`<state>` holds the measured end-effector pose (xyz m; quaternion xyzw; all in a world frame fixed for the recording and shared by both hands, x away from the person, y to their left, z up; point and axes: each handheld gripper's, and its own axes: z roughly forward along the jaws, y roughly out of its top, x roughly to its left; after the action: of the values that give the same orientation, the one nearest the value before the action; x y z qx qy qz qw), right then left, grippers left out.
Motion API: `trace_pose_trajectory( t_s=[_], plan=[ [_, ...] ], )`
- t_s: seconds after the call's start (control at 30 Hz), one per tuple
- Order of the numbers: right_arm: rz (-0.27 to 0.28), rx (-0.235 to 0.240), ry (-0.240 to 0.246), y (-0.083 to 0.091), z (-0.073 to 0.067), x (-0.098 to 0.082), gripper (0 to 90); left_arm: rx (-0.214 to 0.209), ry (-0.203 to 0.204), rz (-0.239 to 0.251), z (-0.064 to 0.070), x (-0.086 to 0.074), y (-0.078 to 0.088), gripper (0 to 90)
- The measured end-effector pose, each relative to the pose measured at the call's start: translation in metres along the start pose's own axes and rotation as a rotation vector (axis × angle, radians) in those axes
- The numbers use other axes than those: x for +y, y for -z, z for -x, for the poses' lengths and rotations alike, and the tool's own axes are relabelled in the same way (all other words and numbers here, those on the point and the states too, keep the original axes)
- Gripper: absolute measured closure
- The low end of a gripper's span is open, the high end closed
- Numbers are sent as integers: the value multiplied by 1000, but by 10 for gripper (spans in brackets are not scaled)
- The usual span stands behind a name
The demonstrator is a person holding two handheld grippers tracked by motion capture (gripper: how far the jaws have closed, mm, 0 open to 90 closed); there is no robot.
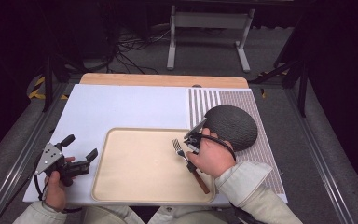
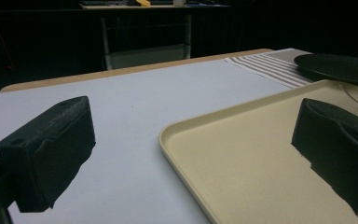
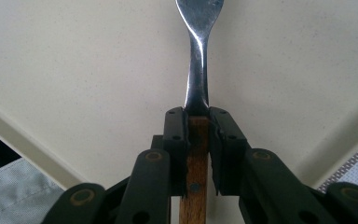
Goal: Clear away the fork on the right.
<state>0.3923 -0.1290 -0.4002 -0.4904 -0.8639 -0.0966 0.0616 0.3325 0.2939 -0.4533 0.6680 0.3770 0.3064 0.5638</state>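
**Fork with wooden handle clamped over the tray**

High view: one steel fork with a brown wooden handle (image 1: 189,161) lies over the right part of one cream plastic tray (image 1: 121,186), tines toward 11 o'clock. The right gripper (image 1: 192,145) holds it; the hand hides the middle of the handle. One dark round plate (image 1: 233,126) sits at 2 o'clock from the tray on one striped placemat (image 1: 200,100). The left gripper (image 1: 80,149) hovers at 9 o'clock of the tray, jaws spread wide, empty.

Left gripper view: two black jaws stand far apart over the white board (image 2: 121,102); the plate is cut off at 3 o'clock.

Right gripper view: both pads press the handle; the tines are cut off at 12 o'clock.
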Motion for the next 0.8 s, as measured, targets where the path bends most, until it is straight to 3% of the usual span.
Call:
trace_pose_trajectory(
  t_s=[0.8],
  plan=[
    [-38,19,-40,-14,0,1,775,-1,-1,0,0,0,0,1]
  ],
)
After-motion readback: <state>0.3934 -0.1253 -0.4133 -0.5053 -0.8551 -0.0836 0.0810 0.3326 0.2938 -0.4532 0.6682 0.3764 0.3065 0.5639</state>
